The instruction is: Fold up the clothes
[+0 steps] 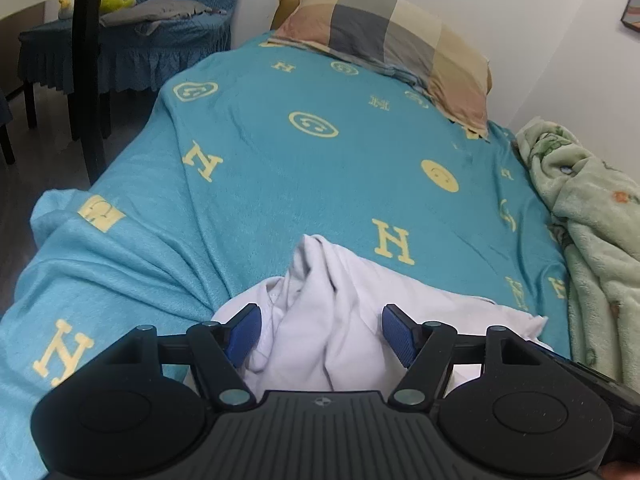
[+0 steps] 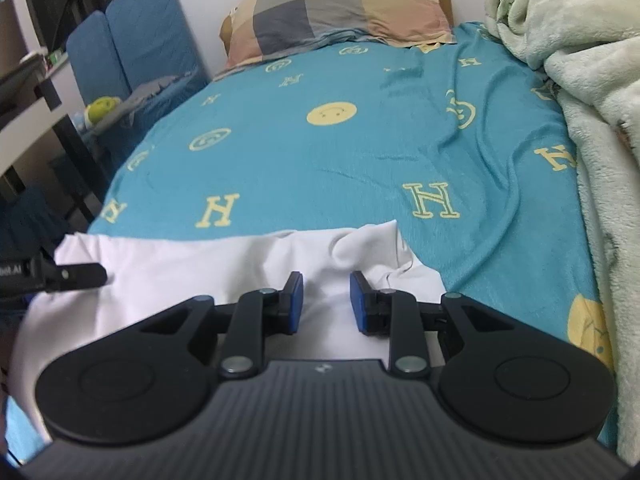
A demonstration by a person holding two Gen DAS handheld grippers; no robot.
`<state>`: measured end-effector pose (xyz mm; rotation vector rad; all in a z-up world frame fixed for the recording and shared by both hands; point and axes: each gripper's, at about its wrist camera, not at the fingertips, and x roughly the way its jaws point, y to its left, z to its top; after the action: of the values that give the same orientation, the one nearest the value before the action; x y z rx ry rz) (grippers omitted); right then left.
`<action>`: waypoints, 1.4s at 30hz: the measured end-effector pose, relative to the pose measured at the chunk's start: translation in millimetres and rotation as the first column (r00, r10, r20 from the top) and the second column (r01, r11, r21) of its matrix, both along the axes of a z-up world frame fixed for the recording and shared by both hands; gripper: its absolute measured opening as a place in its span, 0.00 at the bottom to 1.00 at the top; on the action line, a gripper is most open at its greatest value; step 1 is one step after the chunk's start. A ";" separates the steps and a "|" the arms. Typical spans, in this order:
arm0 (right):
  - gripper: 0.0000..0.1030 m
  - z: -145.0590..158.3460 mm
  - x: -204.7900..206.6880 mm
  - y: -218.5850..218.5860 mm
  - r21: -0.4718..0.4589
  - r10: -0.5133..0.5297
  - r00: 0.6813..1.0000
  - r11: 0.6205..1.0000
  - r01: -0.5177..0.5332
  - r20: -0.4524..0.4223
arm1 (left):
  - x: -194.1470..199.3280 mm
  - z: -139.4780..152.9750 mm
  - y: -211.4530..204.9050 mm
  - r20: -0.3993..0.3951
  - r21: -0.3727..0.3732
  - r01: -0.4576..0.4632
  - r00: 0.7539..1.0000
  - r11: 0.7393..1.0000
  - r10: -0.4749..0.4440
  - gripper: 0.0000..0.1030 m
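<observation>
White shirt lying crosswise on bed, bunched between wide-open left gripper; right gripper half-closed above flat cloth, pinching nothing.

Smooth white cloth garment on a fuzzy matt teal bedspread, beside a plush fleece blanket

left wrist: low, close, facing bed | right wrist: same | shared: pillow
</observation>
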<state>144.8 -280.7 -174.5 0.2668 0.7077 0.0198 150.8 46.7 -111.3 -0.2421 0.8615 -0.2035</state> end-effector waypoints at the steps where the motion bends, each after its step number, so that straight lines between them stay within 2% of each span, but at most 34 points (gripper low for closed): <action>1: 0.28 3.9 -3.0 -0.1 0.000 -0.003 1.000 1.000 0.003 0.007 | -6.1 4.1 -0.6 0.005 -0.008 0.004 1.000 1.000 -0.004 0.67; 4: 0.28 16.7 -16.3 -0.7 0.018 -0.013 0.999 1.000 0.013 0.043 | -33.0 17.4 -3.4 0.034 -0.034 0.019 0.999 0.999 -0.018 0.67; 7: 0.28 25.1 -29.2 0.9 0.037 -0.005 0.998 0.999 0.002 0.064 | -54.8 22.8 -11.1 0.050 -0.001 0.035 0.998 0.999 -0.035 0.67; 10: 0.28 22.7 -35.5 5.0 0.036 0.013 0.999 0.999 -0.014 0.041 | -66.1 19.7 -20.7 0.047 0.064 0.049 0.998 0.997 -0.052 0.67; 13: 0.28 13.8 -35.3 10.8 0.028 0.041 0.999 0.999 -0.041 -0.006 | -66.5 13.2 -26.4 0.024 0.085 0.052 0.998 0.995 -0.055 0.68; 16: 0.27 4.9 -33.0 11.9 0.039 0.049 0.998 0.998 -0.047 -0.036 | -63.0 5.8 -19.7 -0.011 0.041 0.030 1.000 0.999 -0.029 0.68; 19: 0.26 8.9 -38.4 2.7 0.104 0.010 0.999 0.995 -0.007 -0.037 | -66.6 8.4 -9.1 -0.026 -0.010 0.001 1.000 1.000 -0.002 0.68; 20: 0.28 11.3 -41.1 -0.5 0.128 -0.004 0.999 0.992 0.008 -0.036 | -69.5 10.4 -5.3 -0.032 -0.032 -0.010 0.999 0.999 0.009 0.68; 24: 0.29 26.5 -62.2 -9.6 0.221 -0.050 0.999 0.974 0.051 -0.014 | -90.4 22.2 9.2 -0.060 -0.162 -0.057 0.997 0.985 0.048 0.70; 26: 0.29 33.9 -72.5 -14.0 0.266 -0.073 0.997 0.961 0.072 -0.004 | -103.4 23.8 23.0 -0.113 -0.290 -0.119 0.990 0.949 0.089 0.79; 28: 0.29 38.2 -79.2 -16.1 0.290 -0.097 0.995 0.953 0.091 0.006 | -114.0 18.6 37.9 -0.192 -0.420 -0.185 0.975 0.888 0.112 0.79; 30: 0.29 40.7 -83.5 -18.3 0.319 -0.116 0.993 0.942 0.107 0.009 | -123.3 9.2 48.2 -0.268 -0.518 -0.239 0.957 0.822 0.109 0.80; 32: 0.29 40.4 -85.1 -20.1 0.349 -0.126 0.992 0.930 0.117 0.003 | -130.6 -3.8 52.1 -0.328 -0.580 -0.275 0.940 0.767 0.089 0.81; 37: 0.29 36.6 -87.1 -21.7 0.418 -0.131 0.991 0.900 0.126 -0.016 | -121.3 -46.9 38.0 -0.428 -0.658 -0.334 0.903 0.675 0.030 0.82; 38: 0.29 35.8 -87.7 -21.6 0.428 -0.131 0.991 0.895 0.127 -0.020 | -117.0 -56.7 34.7 -0.449 -0.663 -0.352 0.893 0.661 0.026 0.82; 40: 0.30 33.2 -88.4 -21.6 0.453 -0.133 0.990 0.881 0.136 -0.039 | -108.7 -73.2 28.8 -0.487 -0.630 -0.384 0.872 0.675 0.041 0.79; 41: 0.29 30.7 -88.2 -21.0 0.474 -0.130 0.990 0.869 0.144 -0.061 | -106.1 -76.3 27.8 -0.481 -0.634 -0.383 0.876 0.672 0.046 0.77; 42: 0.30 28.3 -88.1 -20.3 0.493 -0.126 0.989 0.857 0.151 -0.083 | -104.5 -76.0 28.4 -0.467 -0.652 -0.381 0.883 0.655 0.049 0.77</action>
<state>56.7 -301.0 -146.2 0.8207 0.7212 0.0599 46.4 75.1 -187.4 -1.1940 1.1314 -0.2675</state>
